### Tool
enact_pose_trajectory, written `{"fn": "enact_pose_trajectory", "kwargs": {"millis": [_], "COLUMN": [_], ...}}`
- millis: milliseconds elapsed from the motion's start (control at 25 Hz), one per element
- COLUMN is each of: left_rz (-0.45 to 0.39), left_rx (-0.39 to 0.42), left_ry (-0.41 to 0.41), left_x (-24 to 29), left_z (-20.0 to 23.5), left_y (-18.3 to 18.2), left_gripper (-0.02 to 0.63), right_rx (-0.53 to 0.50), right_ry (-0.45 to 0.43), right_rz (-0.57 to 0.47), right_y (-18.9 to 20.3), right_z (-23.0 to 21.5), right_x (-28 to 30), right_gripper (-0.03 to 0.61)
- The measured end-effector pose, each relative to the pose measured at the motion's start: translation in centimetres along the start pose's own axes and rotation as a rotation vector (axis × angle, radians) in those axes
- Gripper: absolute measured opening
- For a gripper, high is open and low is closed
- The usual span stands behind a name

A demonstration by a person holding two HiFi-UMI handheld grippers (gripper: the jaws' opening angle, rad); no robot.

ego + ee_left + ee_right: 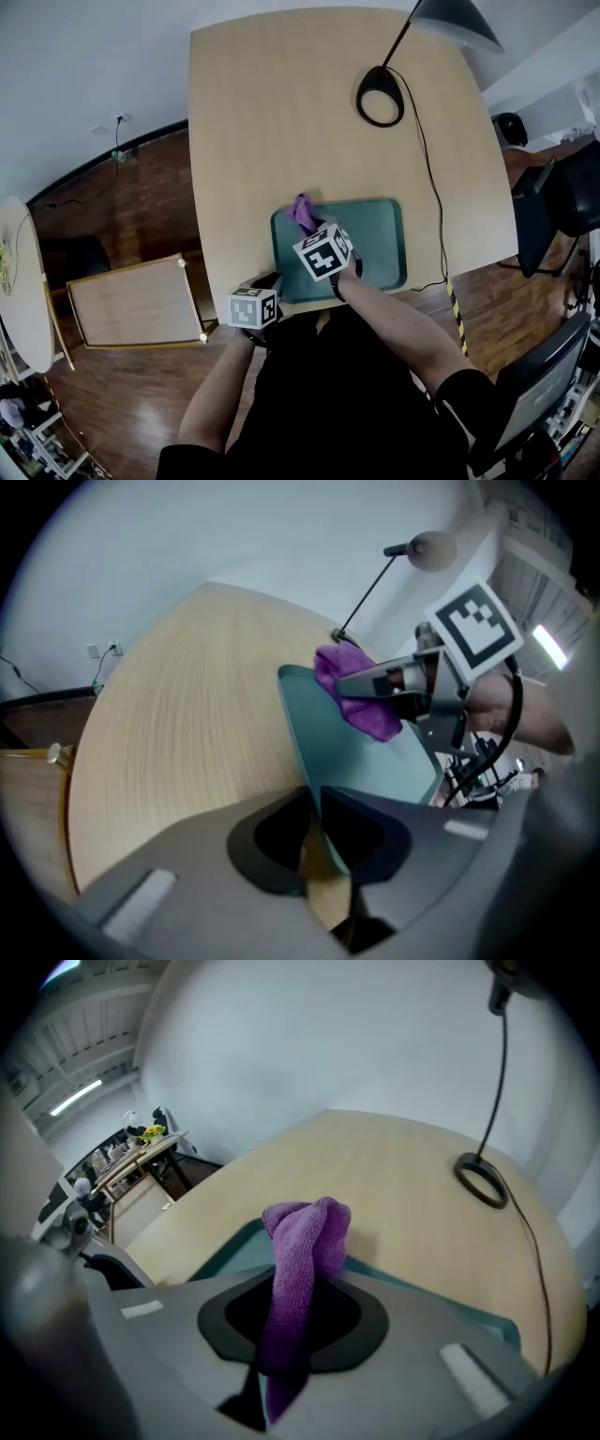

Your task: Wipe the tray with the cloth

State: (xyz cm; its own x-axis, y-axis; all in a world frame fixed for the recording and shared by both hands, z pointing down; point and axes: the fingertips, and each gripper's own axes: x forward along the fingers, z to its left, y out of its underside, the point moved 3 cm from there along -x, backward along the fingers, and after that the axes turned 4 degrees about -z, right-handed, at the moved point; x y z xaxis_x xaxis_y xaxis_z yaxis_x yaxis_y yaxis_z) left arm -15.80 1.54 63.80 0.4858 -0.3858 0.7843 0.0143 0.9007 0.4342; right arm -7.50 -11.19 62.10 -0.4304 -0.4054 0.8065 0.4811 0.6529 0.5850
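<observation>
A teal tray (375, 246) lies near the front edge of a light wooden table (281, 122). My left gripper (272, 283) is shut on the rim at the tray's near left corner; in the left gripper view the thin teal edge (323, 841) runs between the jaws of the left gripper (317, 827). My right gripper (309, 227) is shut on a purple cloth (301, 212), over the tray's far left part. In the right gripper view the cloth (305, 1251) stands bunched up out of the right gripper (281, 1335), with the tray (230, 1252) beneath. The left gripper view shows the cloth (361, 705) hanging just above the tray (356, 757).
A black desk lamp's ring base (380, 96) stands at the table's far right, its shade (455, 21) above. Its cable (433, 187) runs along the right side to the front edge. A wooden panel (136, 302) lies on the floor at the left; a dark chair (544, 211) stands at the right.
</observation>
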Motion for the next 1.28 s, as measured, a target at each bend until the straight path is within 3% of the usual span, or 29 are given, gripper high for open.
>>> {"fn": "enact_pose_trajectory", "kwargs": {"millis": [200, 320, 400, 640, 960, 1120, 1280], "left_rz": [-0.005, -0.018, -0.032, -0.058, -0.082, -0.087, -0.091], "left_rx": [0.004, -0.027, -0.05, -0.089, -0.115, -0.094, -0.082], "left_ry": [0.021, 0.022, 0.026, 0.036, -0.021, -0.047, -0.056], "left_x": [0.2, 0.2, 0.1, 0.2, 0.3, 0.3, 0.1], "left_z": [-0.2, 0.2, 0.5, 0.8, 1.1, 1.0, 1.0], "left_y": [0.1, 0.1, 0.2, 0.4, 0.4, 0.3, 0.1], "left_gripper": [0.067, 0.064, 0.063, 0.058, 0.052, 0.051, 0.054], "right_rx": [0.03, 0.007, 0.0, 0.129, 0.287, 0.331, 0.341], "right_ry": [-0.164, -0.206, -0.17, -0.036, 0.114, 0.196, 0.229], "right_rz": [0.018, 0.019, 0.036, 0.051, 0.059, 0.061, 0.065], "right_y": [-1.7, -1.2, -0.1, 5.0, 11.8, 13.4, 12.8], "right_z": [6.9, 6.9, 4.7, -4.2, -14.9, -17.6, -16.7], "right_x": [1.6, 1.5, 0.8, -1.9, -7.0, -8.2, -7.9], "right_gripper": [0.066, 0.066, 0.066, 0.066, 0.066, 0.066, 0.066]}}
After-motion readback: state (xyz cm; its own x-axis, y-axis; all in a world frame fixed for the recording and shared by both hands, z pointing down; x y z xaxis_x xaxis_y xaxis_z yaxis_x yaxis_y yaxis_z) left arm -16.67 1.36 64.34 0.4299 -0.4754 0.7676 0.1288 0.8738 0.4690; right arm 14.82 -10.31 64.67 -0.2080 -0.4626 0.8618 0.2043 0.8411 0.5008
